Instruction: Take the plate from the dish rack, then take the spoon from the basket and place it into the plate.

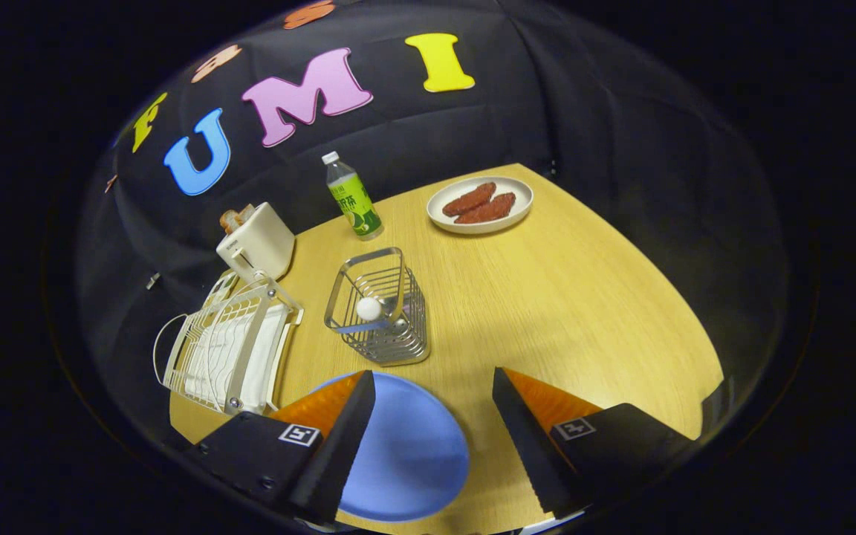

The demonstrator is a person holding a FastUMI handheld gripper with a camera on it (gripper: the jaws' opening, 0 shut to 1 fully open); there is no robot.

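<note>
Two fingers of the hand-held gripper stand spread wide with nothing between them, poised above the tabletop. A blue plate lies flat on the tabletop just beneath and between the fingers, partly covered by the left finger; it appears already removed from the dish rack and set close at hand to receive the spoon. Just beyond the fingers stands the wire basket, upright, with the spoon inside it; a rounded white end is visible through the opening, and the remainder is hard to make out behind the wires. The open stance suits an approach to that spoon. To the left of the basket, the dish rack sits at the tabletop edge, its lower part cut off by the gripper body. Farther back are a toaster, a bottle and a second plate carrying reddish-brown food.
</note>
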